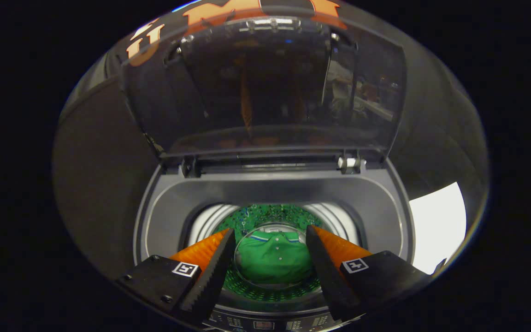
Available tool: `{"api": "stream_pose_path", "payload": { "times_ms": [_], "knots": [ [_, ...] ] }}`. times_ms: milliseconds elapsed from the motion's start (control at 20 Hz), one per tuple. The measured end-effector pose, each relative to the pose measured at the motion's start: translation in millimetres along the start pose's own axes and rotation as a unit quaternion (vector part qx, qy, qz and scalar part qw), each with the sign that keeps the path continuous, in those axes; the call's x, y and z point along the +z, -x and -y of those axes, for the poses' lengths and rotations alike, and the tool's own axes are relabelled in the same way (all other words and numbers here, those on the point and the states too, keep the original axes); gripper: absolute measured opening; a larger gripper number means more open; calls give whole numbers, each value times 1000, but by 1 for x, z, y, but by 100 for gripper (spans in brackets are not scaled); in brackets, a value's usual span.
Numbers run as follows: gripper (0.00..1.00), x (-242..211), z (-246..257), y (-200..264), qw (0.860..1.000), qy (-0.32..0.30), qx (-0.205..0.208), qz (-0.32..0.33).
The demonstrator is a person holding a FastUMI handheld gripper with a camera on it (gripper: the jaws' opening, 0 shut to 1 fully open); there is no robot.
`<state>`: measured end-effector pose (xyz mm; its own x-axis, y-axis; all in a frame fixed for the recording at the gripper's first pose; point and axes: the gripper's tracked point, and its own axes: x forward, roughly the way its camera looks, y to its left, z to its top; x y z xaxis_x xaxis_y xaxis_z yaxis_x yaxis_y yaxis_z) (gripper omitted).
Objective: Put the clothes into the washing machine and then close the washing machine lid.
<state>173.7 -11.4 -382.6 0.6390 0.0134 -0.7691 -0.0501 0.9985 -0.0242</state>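
I see the shirt (272, 260) lying at the bottom of the drum (270, 216), seen straight down through the opening of the washer (265, 193). It is green, with a collar edged in white and blue and a short row of pale buttons running down from it. The collar sits at the far side, toward the hinge; the button row runs from there back toward me, so the garment's long axis lies along the line of the claw's fingers, collar end away from them. It is bunched into a rough rectangle resting on the round plate at the drum's centre, with green-lit perforated wall visible around it.

My claw (270, 256) hangs above the opening, open and empty. Its two fingers (212, 272) stand well apart, the shirt showing in the gap between them but far below, touching neither. Each finger has a black toothed inner face and an orange outer side.

Around the drum I note the grey rim of the tub surround. The lid (265, 83) is raised, standing upright beyond the opening on its hinge (351, 163), its dark glass carrying dim reflections. The control panel (265, 323) sits at the near edge, beneath the fingers; its markings are too small to tell. A white patch (438, 226) shows beyond the washer's right side.
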Motion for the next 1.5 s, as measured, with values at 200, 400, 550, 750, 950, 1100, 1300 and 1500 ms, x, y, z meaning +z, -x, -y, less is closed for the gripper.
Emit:
{"api": "stream_pose_path", "payload": {
  "times_ms": [200, 400, 550, 750, 950, 1100, 1300, 1500],
  "knots": [
    [97, 41, -8, 36, 998, -9, 4, 59],
    [97, 89, -18, 84, 991, -7, 10, 134],
    [97, 122, -28, 126, 984, -5, 18, 177],
    [97, 174, -43, 177, 971, -2, 29, 236],
    [97, 229, -56, 211, 958, 0, 46, 281],
    [97, 267, -64, 226, 951, -7, 61, 303],
    [97, 312, -74, 229, 945, -5, 72, 318],
    [97, 336, -70, 192, 950, 9, 54, 309]
  ]
}}
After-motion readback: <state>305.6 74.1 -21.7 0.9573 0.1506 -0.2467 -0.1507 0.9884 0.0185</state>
